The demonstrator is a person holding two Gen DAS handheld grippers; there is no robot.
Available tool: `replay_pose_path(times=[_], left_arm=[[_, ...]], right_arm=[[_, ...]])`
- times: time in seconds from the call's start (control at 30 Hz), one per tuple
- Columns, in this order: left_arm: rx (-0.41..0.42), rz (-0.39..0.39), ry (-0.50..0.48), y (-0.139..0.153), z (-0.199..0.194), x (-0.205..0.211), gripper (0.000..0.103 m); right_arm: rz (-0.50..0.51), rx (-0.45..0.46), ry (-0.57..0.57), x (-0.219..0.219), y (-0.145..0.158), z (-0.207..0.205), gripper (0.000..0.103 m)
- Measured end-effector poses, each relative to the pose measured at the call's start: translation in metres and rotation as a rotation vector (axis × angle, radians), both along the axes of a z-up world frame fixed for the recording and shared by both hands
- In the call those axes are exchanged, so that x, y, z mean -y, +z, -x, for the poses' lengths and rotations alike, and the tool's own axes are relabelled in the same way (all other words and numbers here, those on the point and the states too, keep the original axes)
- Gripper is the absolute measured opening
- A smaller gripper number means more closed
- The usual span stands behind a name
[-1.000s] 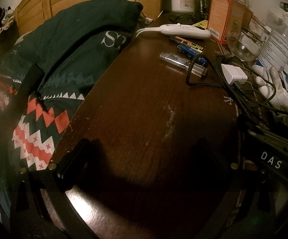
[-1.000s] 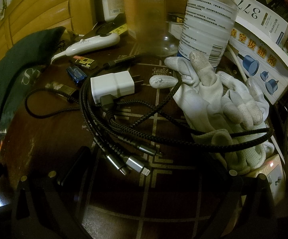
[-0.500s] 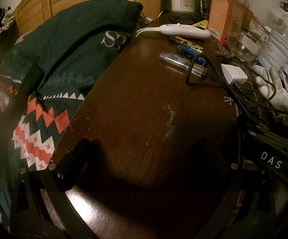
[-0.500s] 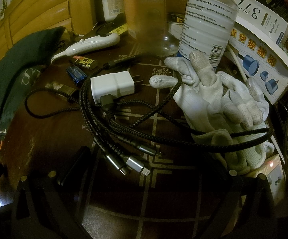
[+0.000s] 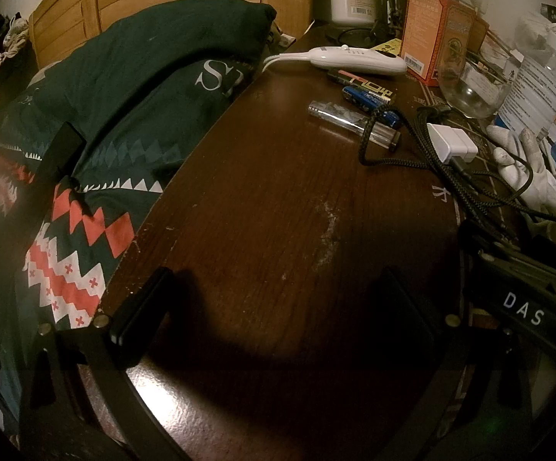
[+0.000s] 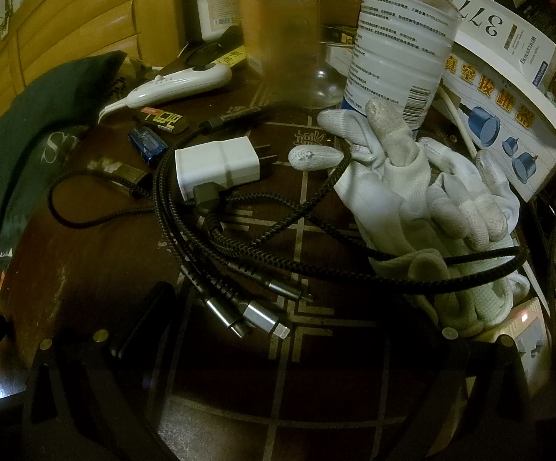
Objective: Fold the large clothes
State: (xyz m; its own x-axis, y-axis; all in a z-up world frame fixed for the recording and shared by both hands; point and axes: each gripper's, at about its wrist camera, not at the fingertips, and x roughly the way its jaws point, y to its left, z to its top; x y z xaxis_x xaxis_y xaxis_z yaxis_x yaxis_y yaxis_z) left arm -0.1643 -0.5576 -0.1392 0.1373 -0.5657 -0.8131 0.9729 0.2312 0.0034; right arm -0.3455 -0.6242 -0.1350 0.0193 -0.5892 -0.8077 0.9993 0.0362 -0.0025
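- Right gripper [image 6: 278, 307]: fingers spread wide, nothing between them; low over dark wooden table [image 6: 86, 269].
- Black braided cable [image 6: 239, 238] coiled mid-table, plugged into white charger [image 6: 216, 167]; metal connector ends lie near left finger.
- White gloves [image 6: 431, 199] heaped at right, cable looped over them.
- Plastic bottle [image 6: 397, 42] upright behind gloves.
- White handheld controller [image 6: 178, 86] at rear left.
- Dark green cloth [image 6: 28, 115] along the table's left edge.

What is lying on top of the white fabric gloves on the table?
A black braided cable loops across the white fabric gloves; another strand crosses near the fingers. Behind them stands a clear plastic bottle. Whatever is beneath the gloves is covered and cannot be seen.
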Motion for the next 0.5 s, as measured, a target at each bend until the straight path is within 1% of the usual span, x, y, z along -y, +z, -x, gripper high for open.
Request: replay_pose_path(times=[0.33, 0.37, 0.5], left_arm=[[0.000, 0.001, 0.000, -0.0001, 0.0001, -0.0001, 0.103], [0.000, 0.001, 0.000, 0.0000, 0.0000, -0.0001, 0.103], [-0.001, 0.001, 0.000, 0.0001, 0.0000, -0.0002, 0.103]], right_arm=[[0.000, 0.000, 0.000, -0.0002, 0.0001, -0.0001, 0.103], [-0.018, -0.009, -0.002, -0.0001, 0.0001, -0.0002, 0.103], [-0.018, -0.009, -0.002, -0.0002, 0.0001, -0.0002, 0.103]])
